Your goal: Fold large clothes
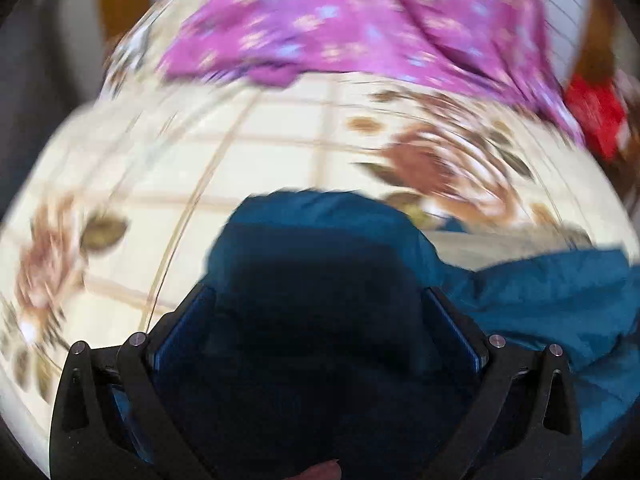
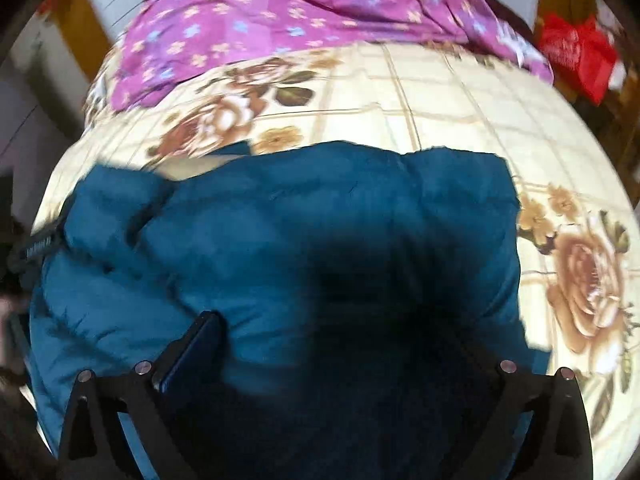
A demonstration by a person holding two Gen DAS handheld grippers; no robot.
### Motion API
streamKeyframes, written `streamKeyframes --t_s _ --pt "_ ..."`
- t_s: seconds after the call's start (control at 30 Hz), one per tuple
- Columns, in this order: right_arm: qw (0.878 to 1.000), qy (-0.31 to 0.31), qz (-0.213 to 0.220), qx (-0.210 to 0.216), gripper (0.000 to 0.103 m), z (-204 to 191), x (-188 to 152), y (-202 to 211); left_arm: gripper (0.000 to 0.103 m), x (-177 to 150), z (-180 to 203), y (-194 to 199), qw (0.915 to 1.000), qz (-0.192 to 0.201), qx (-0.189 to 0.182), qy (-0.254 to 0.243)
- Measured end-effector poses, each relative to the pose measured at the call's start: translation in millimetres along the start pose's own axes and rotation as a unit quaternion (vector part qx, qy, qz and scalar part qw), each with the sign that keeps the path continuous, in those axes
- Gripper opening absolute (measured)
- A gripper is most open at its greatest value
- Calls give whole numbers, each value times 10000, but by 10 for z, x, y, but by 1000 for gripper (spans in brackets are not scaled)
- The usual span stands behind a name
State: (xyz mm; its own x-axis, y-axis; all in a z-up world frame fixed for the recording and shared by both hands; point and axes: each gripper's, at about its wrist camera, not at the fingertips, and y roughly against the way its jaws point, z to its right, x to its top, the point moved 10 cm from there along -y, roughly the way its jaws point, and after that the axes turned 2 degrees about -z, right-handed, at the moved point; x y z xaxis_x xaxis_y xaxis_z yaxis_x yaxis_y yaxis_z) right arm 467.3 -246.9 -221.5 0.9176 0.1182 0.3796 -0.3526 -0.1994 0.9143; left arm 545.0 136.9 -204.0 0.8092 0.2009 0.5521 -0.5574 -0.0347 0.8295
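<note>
A puffy teal-blue jacket (image 2: 304, 224) lies on a cream bed sheet with brown roses (image 2: 440, 92). In the left wrist view a bunched fold of the jacket (image 1: 316, 248) fills the space between the fingers of my left gripper (image 1: 320, 296), whose jaws stand wide with the fabric between them. In the right wrist view my right gripper (image 2: 352, 332) is low over the jacket, its left finger (image 2: 200, 344) beside a thick fold and its right finger hidden behind fabric. Both views are motion-blurred.
A purple floral cloth (image 2: 288, 12) lies across the far side of the bed; it also shows in the left wrist view (image 1: 360, 20). A red bag (image 2: 576, 56) sits off the far right corner. Bare sheet (image 1: 140, 168) stretches between the jacket and the purple cloth.
</note>
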Motion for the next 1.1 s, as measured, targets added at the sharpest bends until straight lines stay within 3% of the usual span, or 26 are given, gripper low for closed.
streamKeyframes --t_s 0.1,0.17,0.3,0.37,0.5,0.57,0.67,0.73,0.83,0.9,0.97,1.1 --pt "9994 -302 77 -166 103 213 185 -168 103 -86 -357 -45 9973 13 110 731" --pt "9991 -399 110 9 103 219 269 -277 103 -135 -444 -27 9953 51 210 946" --pt "9989 -302 298 -198 103 223 393 -354 103 -127 -453 -77 9950 -79 289 949" --pt "9987 -295 351 -234 103 251 388 -304 103 -91 -417 -12 9963 -124 132 838" --pt "9956 -401 797 -271 102 335 266 169 103 -41 -388 555 9947 313 -500 845" --pt "9935 -386 1054 -208 102 318 127 485 102 -122 -314 902 9939 459 -765 655" --pt "9928 -230 1171 -83 102 206 -209 823 103 -422 -92 1174 9956 412 -834 99" --pt "9933 -39 1155 95 102 6 -468 894 103 -762 103 1176 9956 154 -888 -236" --pt "9926 198 1197 35 102 -229 -788 828 103 -1159 242 868 9960 -362 -789 -227" --pt "9934 214 1112 -162 103 -250 -951 610 103 -1168 265 817 9961 -291 -836 -57" --pt "9909 36 1343 -56 103 -221 -1021 560 103 -1161 260 804 9952 -404 -885 64" --pt "9891 106 1466 -111 103 -221 -1059 545 103 -1192 276 825 9952 -187 -952 -114"
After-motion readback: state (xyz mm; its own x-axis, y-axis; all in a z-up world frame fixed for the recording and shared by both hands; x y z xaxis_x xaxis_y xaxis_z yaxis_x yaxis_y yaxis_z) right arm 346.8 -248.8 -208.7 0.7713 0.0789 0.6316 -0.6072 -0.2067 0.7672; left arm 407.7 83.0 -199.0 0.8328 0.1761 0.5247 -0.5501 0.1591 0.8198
